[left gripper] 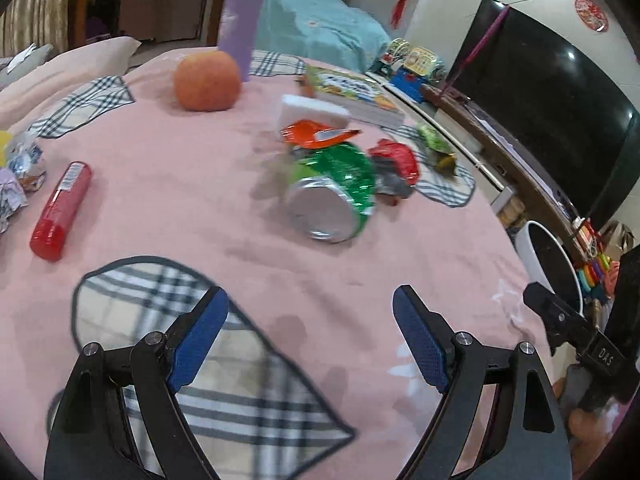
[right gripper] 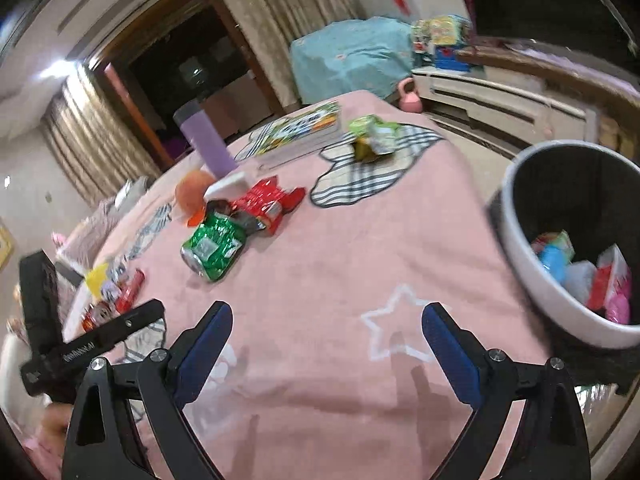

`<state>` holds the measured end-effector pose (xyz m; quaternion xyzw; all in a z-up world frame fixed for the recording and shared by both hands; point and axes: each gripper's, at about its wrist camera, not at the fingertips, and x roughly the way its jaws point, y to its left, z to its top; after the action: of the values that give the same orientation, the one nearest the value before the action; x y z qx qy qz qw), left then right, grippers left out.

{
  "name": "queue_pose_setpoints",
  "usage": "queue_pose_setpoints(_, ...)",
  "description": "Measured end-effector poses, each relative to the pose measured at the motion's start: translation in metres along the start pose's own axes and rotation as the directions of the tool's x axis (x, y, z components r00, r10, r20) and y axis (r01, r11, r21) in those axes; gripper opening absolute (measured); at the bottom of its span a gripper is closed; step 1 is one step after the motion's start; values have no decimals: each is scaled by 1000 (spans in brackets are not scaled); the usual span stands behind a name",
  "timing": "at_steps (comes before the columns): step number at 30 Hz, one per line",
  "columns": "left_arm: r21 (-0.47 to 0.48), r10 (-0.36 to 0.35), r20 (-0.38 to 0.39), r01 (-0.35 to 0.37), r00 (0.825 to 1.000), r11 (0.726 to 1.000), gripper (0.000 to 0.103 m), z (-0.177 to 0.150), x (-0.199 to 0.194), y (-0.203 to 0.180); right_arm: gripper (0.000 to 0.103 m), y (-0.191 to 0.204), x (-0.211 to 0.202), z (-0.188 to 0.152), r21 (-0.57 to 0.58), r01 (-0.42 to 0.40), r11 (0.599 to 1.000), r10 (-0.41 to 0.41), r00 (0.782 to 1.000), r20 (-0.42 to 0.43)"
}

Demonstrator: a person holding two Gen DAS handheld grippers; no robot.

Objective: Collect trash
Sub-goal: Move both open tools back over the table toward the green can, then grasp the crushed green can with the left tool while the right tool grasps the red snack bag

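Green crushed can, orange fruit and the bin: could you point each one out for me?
Green crushed can (left gripper: 340,188): left wrist view, on its green side wall.
Orange fruit (left gripper: 207,80): left wrist view, on the middle of its skin.
Bin (right gripper: 520,236): right wrist view, on its white outer wall.

A home bedroom or living room: a pink star-patterned blanket (right gripper: 340,280) covers the bed, beige pleated curtains (right gripper: 280,4) hang behind, and a large black television (left gripper: 540,92) faces it.
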<state>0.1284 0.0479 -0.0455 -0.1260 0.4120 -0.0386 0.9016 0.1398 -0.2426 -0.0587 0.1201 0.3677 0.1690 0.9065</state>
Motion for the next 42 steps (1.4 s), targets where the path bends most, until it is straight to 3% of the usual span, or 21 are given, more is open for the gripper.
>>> queue_pose_setpoints(6,-17,-17,-4,17,1000,1000,87,1,3,22,97,22,27,6,-32,30,999,-30,1000,-6)
queue_pose_setpoints(16,-1,-51,-9,51,999,999,87,27,17,27,95,35,57,32,-14,-18,1000,18,1000,-4)
queue_pose_setpoints(26,4,-89,-35,89,995,996,87,60,47,26,72,35,100,55,10,-59,998,60,997,-57)
queue_pose_setpoints(31,1,-99,-48,99,994,995,87,73,62,27,65,32,119,59,16,-73,997,74,993,-92)
queue_pose_setpoints(37,9,-115,-74,116,991,993,86,76,78,21,65,30,135,68,43,-91,995,95,990,-105)
queue_pose_setpoints(39,19,-114,-82,116,990,993,86,76,82,17,60,30,139,71,47,-94,994,98,989,-109)
queue_pose_setpoints(42,46,-114,-85,118,990,992,73,74,84,10,28,29,146,71,48,-87,995,92,988,-127)
